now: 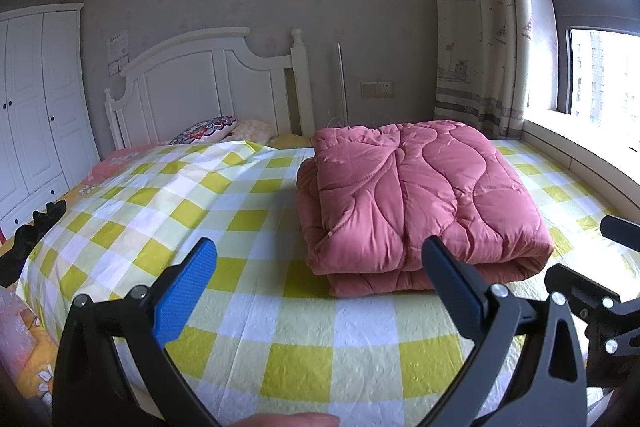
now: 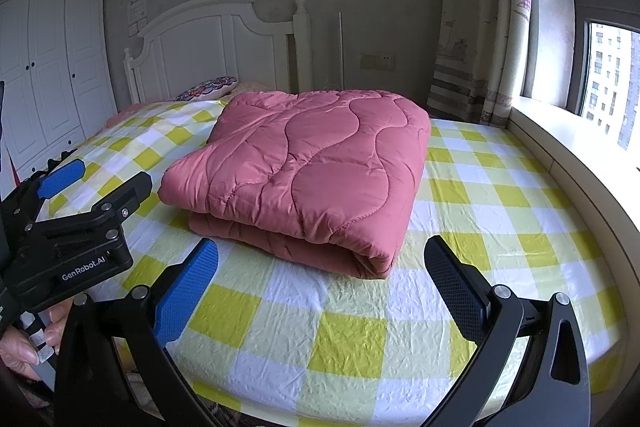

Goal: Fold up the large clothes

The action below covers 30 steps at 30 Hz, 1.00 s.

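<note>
On the bed's yellow-and-white checked sheet (image 2: 360, 327): one pink quilted comforter (image 2: 304, 171), folded into a thick rectangular stack, lying toward the window side, short of the white headboard (image 1: 208, 79). Left gripper (image 1: 320, 291) and right gripper (image 2: 322, 291), both spread wide and holding nothing, hover side by side near the comforter's closest edge, not touching it. Patterned pillow (image 1: 204, 131) at the headboard; white wardrobe (image 2: 52, 67) beyond the bed.

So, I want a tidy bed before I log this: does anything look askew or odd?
Mostly tidy. The pink quilt lies folded in a flat stack, though set at an angle to the checks of the sheet. The sheet is crinkled at the near edge. Both tongs, left and right, are open, holding nothing.
</note>
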Each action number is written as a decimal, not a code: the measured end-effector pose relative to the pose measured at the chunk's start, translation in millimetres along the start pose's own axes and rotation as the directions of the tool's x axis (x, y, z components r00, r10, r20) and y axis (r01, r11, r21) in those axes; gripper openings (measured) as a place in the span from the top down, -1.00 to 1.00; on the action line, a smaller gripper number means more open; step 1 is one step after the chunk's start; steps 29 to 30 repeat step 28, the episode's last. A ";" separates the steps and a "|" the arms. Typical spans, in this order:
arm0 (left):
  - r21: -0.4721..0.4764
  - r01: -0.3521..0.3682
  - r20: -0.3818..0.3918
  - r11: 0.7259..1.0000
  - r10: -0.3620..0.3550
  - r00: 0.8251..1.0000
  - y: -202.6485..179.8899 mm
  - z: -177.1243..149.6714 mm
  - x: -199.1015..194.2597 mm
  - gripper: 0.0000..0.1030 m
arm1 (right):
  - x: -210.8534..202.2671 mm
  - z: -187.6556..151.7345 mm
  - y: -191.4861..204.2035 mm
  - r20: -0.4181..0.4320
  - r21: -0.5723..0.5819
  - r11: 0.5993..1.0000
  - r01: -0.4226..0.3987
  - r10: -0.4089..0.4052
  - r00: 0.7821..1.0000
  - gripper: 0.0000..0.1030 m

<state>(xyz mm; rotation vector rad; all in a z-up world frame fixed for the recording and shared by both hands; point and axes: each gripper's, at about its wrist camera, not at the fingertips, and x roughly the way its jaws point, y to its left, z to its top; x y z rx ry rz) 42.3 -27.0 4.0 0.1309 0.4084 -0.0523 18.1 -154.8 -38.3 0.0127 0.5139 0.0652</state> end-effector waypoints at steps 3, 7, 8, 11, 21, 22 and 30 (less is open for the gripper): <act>0.003 0.002 0.002 1.000 -0.002 1.000 1.8 0.5 0.2 -0.96 | 0.0 0.2 0.1 -0.001 0.000 1.000 0.000 0.000 1.000 -0.91; 0.003 0.003 0.003 1.000 -0.004 1.000 2.5 -0.4 0.1 -0.96 | 0.1 1.0 -0.9 0.000 0.000 1.000 0.000 0.000 1.000 -0.91; 0.004 0.004 0.003 1.000 -0.004 1.000 2.3 0.1 0.1 -0.96 | 0.4 1.4 -0.8 -0.001 0.000 1.000 0.002 -0.002 1.000 -0.91; 0.003 0.003 0.003 1.000 -0.003 1.000 1.6 -0.6 0.1 -0.96 | 1.0 0.5 -0.1 -0.004 0.001 1.000 0.000 0.000 1.000 -0.91; 0.000 0.057 -0.007 0.998 -0.057 0.998 6.1 -2.5 9.8 -0.96 | 13.9 0.4 -16.3 -0.028 0.043 0.999 -0.004 0.005 1.000 -0.91; 0.003 0.077 -0.025 0.997 -0.077 0.997 10.5 -1.3 18.0 -0.96 | 14.7 5.0 -30.1 -0.031 0.055 0.998 0.013 -0.011 0.999 -0.91; -0.140 -0.006 -0.187 0.990 -0.020 0.982 125.1 30.2 113.2 -0.96 | -5.1 41.8 -182.4 -0.074 0.143 0.933 0.330 -0.322 0.944 -0.91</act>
